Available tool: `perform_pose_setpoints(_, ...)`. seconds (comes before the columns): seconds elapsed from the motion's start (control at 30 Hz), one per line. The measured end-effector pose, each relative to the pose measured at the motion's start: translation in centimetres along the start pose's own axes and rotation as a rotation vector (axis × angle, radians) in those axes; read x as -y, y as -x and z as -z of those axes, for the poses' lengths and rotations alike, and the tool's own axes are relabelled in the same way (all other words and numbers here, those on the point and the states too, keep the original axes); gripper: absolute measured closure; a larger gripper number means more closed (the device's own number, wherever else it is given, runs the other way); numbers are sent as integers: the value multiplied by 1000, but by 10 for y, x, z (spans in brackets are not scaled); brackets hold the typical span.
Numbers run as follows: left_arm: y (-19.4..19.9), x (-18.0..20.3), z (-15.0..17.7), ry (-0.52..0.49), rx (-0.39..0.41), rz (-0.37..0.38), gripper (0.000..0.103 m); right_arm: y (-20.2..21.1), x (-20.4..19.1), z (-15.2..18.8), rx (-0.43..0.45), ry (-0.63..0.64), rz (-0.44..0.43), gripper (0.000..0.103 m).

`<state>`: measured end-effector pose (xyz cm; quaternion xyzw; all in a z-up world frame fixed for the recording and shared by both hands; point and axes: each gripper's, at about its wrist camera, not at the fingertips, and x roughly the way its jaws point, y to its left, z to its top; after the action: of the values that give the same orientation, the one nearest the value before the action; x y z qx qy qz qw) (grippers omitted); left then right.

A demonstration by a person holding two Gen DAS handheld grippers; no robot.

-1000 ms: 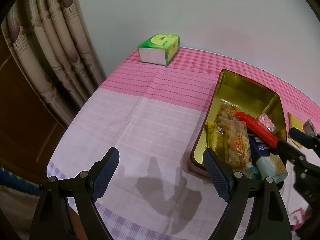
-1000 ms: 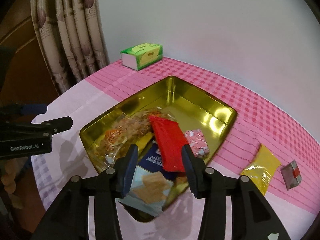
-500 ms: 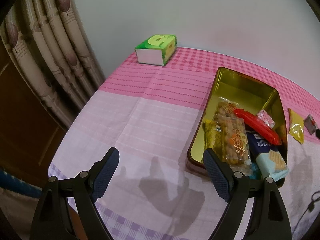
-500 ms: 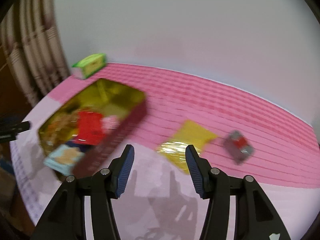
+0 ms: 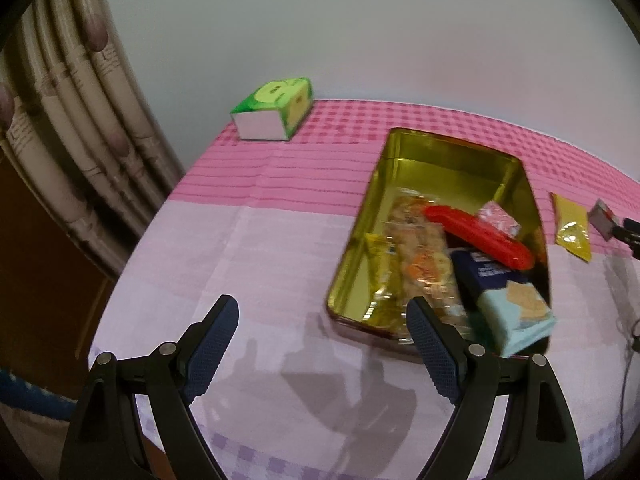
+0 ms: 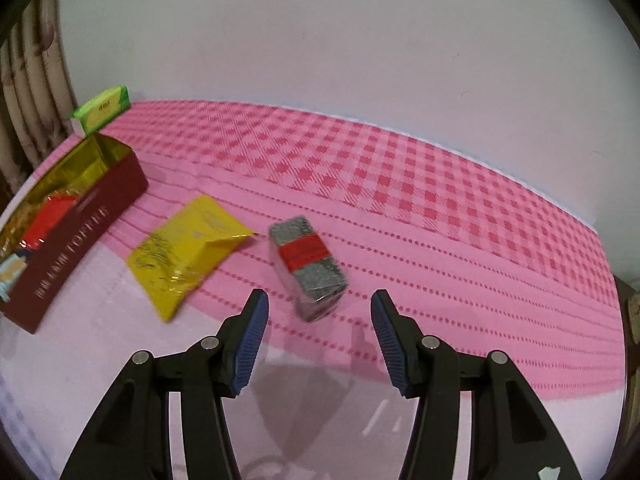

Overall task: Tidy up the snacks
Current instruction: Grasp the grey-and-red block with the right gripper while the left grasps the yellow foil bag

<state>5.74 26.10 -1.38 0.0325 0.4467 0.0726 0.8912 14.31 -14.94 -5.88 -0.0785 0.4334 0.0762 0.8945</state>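
Observation:
A gold tin (image 5: 460,160) with dark red outer walls (image 6: 80,220) holds several snack packs, among them a red pack (image 5: 480,236) and a blue cracker pack (image 5: 508,300). A yellow pouch (image 6: 184,256) and a grey block with a red band (image 6: 308,260) lie on the cloth right of the tin; both also show in the left wrist view, the pouch (image 5: 570,226) and the block (image 5: 602,216). My right gripper (image 6: 318,316) is open and empty, just before the grey block. My left gripper (image 5: 320,328) is open and empty, near the tin's front left corner.
A green tissue box (image 5: 276,108) stands at the table's far left corner by the curtain (image 5: 72,120). The wall runs along the table's far edge. The pink checked cloth (image 6: 440,200) stretches right of the snacks. The table's front edge is close below both grippers.
My right gripper has swung right from over the tin to the grey block and opened wider. My left gripper has stayed open and shifted only slightly.

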Motion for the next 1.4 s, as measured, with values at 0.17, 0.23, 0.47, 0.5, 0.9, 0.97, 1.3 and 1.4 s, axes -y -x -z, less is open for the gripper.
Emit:
perform_pose_setpoints(0.17, 10, 21, -2, -58, 5, -21, 17, -20, 0, -8, -17, 60, -62, 53)
perform_pose_setpoints(0.23, 15, 33, -4, -89, 4, -17, 17, -28, 0, -10, -24, 83, -81, 54)
perform_pose_setpoints(0.47, 24, 88, -24, -166, 32, 78, 17, -32, 2, -10, 0, 62, -142, 73)
perform_pose_setpoints(0.5, 24, 97, -27, -174, 34, 94, 17, -32, 1, -10, 3, 57, -139, 75)
perform_pose_setpoints(0.9, 3, 200, -31, -272, 40, 200, 17, -5, 12, 18, 60, -101, 17, 79)
perform_pose_setpoints(0.97, -1, 210, -32, -268, 39, 217, 17, -1, 18, 24, 63, -131, 48, 79)
perform_pose_setpoints(1.3, -26, 250, -38, -310, 54, 283, 17, 12, 45, 54, 48, -223, 120, 79)
perform_pose_setpoints(1.4, -36, 261, -39, -323, 28, 308, 17, 12, 45, 56, 46, -225, 115, 79)
